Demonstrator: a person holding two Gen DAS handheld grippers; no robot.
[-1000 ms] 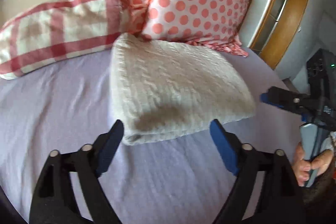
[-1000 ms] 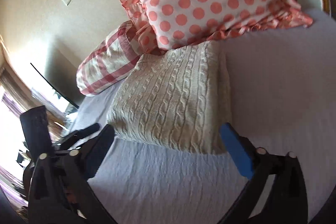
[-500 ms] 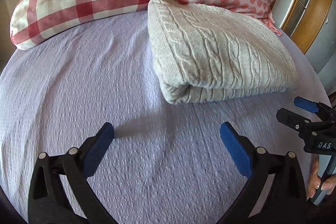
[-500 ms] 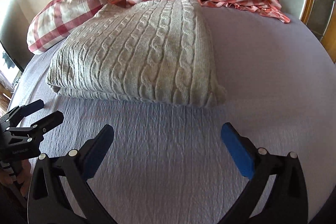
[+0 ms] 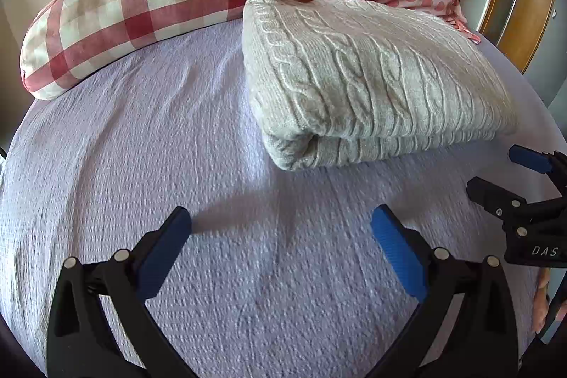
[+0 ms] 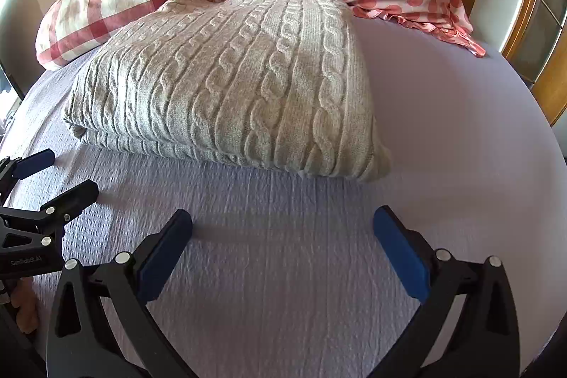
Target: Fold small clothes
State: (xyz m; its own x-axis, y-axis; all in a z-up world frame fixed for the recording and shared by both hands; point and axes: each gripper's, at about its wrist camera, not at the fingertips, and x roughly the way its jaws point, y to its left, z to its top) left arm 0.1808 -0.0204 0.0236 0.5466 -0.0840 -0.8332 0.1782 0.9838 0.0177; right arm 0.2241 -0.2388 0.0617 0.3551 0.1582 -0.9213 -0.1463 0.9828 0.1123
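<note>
Facing edge: folded sweater [image 5: 368, 73] on bed [image 5: 149, 144], bare sheet before it.
Left gripper [image 5: 280, 229]: fingers wide, empty.
Right gripper [image 6: 283, 229]: same.
Right wrist view only: sweater's right edge, clear sheet beyond.

Bright daylight washes out the far right of the bedsheet [image 6: 443, 116]. Soft shadows fall under the sweater [image 5: 372, 77]. Fisheye bending and dark corners frame both views.

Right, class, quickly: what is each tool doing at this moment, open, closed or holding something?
Left tool: open, holding nothing, short of the folded grey cable-knit sweater.
Right tool: open, holding nothing, over the lilac bedspread.
</note>
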